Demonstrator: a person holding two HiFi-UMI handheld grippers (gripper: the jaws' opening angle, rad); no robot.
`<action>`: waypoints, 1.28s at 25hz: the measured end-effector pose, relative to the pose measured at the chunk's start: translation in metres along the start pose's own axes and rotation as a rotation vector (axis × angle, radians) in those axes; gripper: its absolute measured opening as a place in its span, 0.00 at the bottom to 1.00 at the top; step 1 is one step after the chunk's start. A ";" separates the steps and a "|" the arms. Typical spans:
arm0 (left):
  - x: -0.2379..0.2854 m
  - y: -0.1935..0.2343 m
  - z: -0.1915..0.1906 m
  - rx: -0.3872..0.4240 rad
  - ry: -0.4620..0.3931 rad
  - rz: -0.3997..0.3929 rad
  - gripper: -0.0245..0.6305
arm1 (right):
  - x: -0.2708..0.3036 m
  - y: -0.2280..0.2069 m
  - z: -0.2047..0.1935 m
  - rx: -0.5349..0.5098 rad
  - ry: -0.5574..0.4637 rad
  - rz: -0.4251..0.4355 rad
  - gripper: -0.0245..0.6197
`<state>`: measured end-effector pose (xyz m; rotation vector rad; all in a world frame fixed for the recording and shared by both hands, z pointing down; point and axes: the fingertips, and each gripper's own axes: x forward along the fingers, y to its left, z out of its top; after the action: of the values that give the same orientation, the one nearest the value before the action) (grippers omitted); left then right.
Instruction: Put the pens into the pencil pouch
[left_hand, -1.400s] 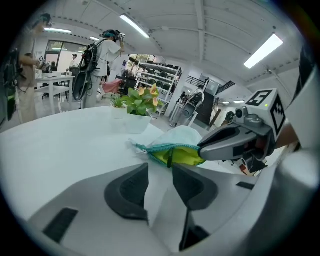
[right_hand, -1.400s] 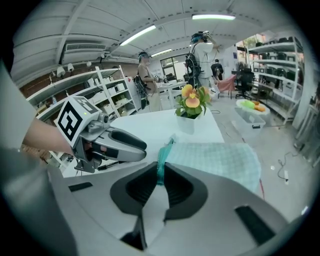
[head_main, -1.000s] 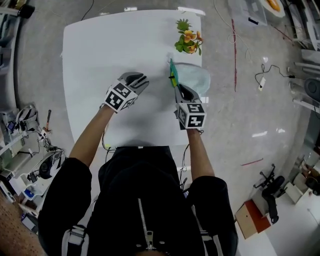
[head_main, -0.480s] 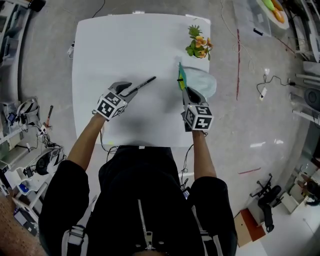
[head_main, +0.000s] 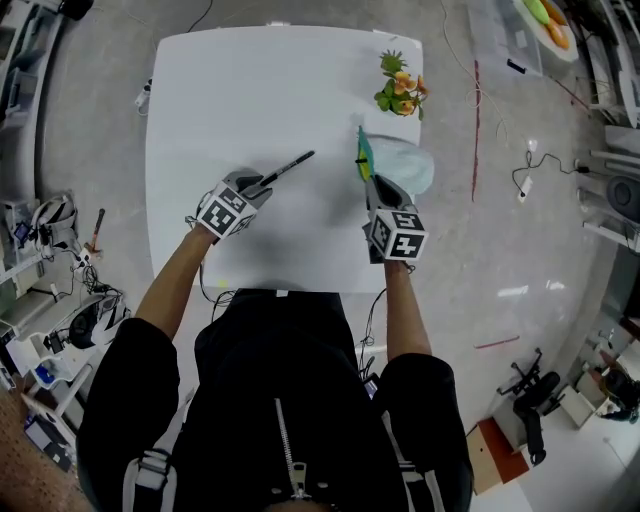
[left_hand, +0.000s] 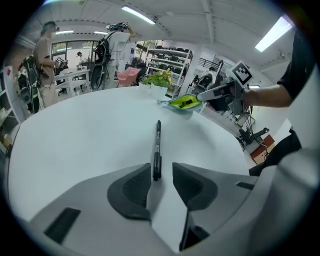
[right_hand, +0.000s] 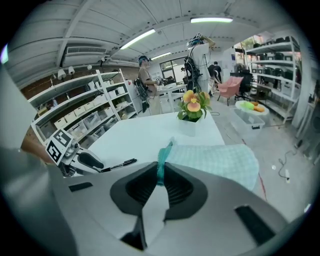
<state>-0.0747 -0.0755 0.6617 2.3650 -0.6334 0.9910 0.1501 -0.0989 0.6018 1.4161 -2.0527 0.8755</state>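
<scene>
A black pen (head_main: 288, 167) lies flat on the white table (head_main: 230, 90). My left gripper (head_main: 262, 183) is open and low over the table. In the left gripper view the pen's (left_hand: 157, 150) near end lies between the left gripper's (left_hand: 161, 175) two pads, close to the left one, with a gap still showing. The pale green checked pouch (head_main: 405, 165) with a teal rim lies at the table's right edge. My right gripper (head_main: 372, 182) is shut on that rim, as the right gripper view shows at the right gripper (right_hand: 160, 177), holding the pouch (right_hand: 215, 160) mouth up.
A small pot of orange flowers (head_main: 400, 90) stands just beyond the pouch at the table's far right corner. Shelves, chairs and people stand around the room past the table. The table's right edge runs close beside the pouch.
My left gripper has drawn back toward me and sunk, so the pen now shows ahead of its jaws. The right gripper has kept its hold on the pouch rim.
</scene>
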 end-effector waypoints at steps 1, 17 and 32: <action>0.001 0.001 -0.001 0.000 0.000 0.009 0.26 | -0.001 0.000 0.002 0.004 -0.002 -0.003 0.12; 0.011 0.005 -0.004 0.045 0.000 0.047 0.14 | -0.004 0.000 0.002 0.030 -0.004 -0.005 0.12; -0.014 -0.025 0.062 0.199 -0.085 -0.066 0.14 | -0.002 -0.002 -0.004 0.020 -0.007 0.012 0.12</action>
<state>-0.0368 -0.0908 0.6067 2.5957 -0.5044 0.9684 0.1532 -0.0952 0.6032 1.4203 -2.0658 0.8991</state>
